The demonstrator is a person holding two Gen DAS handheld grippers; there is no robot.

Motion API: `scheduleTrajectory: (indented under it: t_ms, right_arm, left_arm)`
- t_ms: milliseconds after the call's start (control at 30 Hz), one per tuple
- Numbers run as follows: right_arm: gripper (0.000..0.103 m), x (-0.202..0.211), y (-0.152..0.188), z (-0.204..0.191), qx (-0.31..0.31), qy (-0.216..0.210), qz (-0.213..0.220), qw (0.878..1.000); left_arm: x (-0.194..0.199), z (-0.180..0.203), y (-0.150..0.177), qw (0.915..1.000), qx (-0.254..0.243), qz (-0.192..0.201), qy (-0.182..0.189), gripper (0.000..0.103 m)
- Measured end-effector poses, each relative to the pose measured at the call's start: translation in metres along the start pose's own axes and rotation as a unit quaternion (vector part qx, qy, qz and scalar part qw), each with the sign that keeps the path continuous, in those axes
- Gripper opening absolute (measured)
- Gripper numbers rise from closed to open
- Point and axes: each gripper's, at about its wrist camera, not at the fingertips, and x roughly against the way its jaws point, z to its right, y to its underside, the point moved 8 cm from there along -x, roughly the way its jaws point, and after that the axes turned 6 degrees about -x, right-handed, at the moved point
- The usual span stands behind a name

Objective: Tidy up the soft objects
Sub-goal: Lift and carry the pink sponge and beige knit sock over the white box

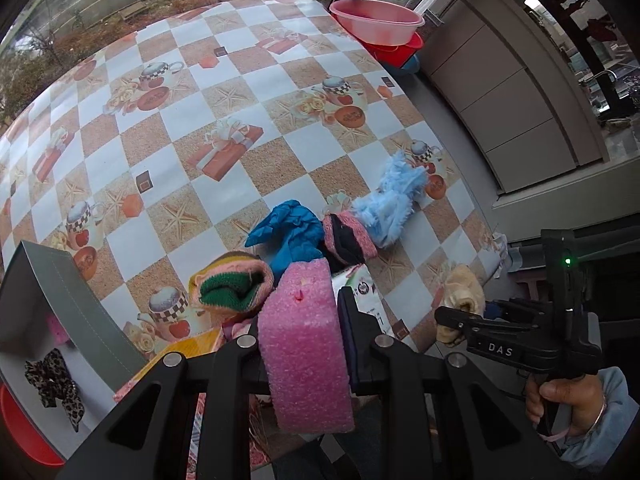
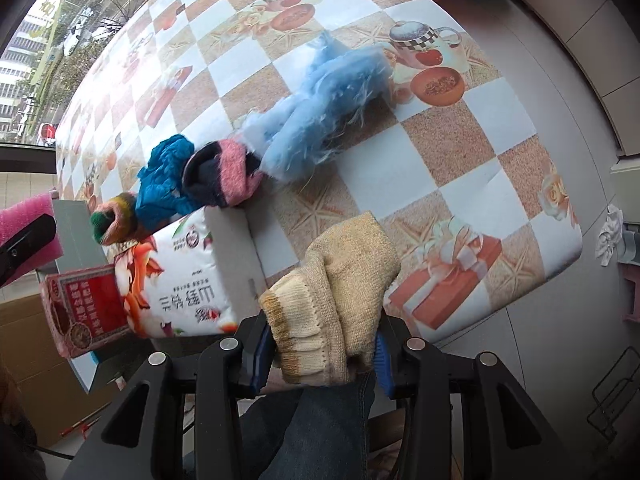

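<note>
Left wrist view: my left gripper (image 1: 306,344) has its jaws closed tight on a pink foam sponge (image 1: 304,344), which stands upright between them and fills the centre of the frame. At nine o'clock sits a grey bin (image 1: 76,304) with a leopard-print scrunchie (image 1: 54,386) already inside; I judge the sponge is headed there next. Just past the sponge, at twelve o'clock, a striped knit sock (image 1: 232,284), a blue crumpled glove (image 1: 292,232), a pink-cuffed dark sock (image 1: 348,240) and a fluffy light-blue cloth (image 1: 394,200) lie in a loose row on the checkered surface (image 1: 160,128). Stacked pink and red basins (image 1: 380,28) rest at the far edge, at one o'clock.

Right wrist view: my right gripper (image 2: 320,354) has its jaws pressed onto a beige knit glove (image 2: 340,292), gripped near the cuff so the fingers flop forward over the surface's near edge. At ten o'clock a soft tissue pack (image 2: 188,280) lies just beside the glove.
</note>
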Motion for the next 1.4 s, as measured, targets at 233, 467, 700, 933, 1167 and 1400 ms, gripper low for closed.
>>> scheduleTrajectory:
  t_ms: [233, 467, 700, 933, 1167, 1400]
  right_arm:
    - [0.043, 0.007, 0.051, -0.025, 0.037, -0.010, -0.002, 0.999]
    - [0.043, 0.003, 0.088, -0.077, 0.107, -0.025, -0.017, 0.994]
    - [0.043, -0.007, 0.110, -0.137, 0.207, -0.033, -0.029, 0.977]
    - [0.043, -0.019, 0.137, -0.200, 0.314, -0.040, -0.047, 0.947]
    - [0.043, -0.018, 0.160, -0.258, 0.391, -0.051, -0.064, 0.917]
    - [0.043, -0.023, 0.158, -0.302, 0.414, -0.050, -0.058, 0.907]
  left_arm:
    - [0.037, 0.000, 0.052, 0.9995, 0.005, 0.026, 0.016, 0.025]
    - [0.071, -0.031, 0.104, 0.9974, 0.049, 0.052, 0.006, 0.025]
    - [0.093, -0.087, 0.153, 0.9869, 0.140, 0.079, -0.018, 0.025]
    - [0.102, -0.148, 0.201, 0.9668, 0.234, 0.085, -0.059, 0.025]
    - [0.098, -0.185, 0.234, 0.9515, 0.286, 0.075, -0.084, 0.025]
    - [0.095, -0.209, 0.246, 0.9427, 0.312, 0.072, -0.095, 0.025]
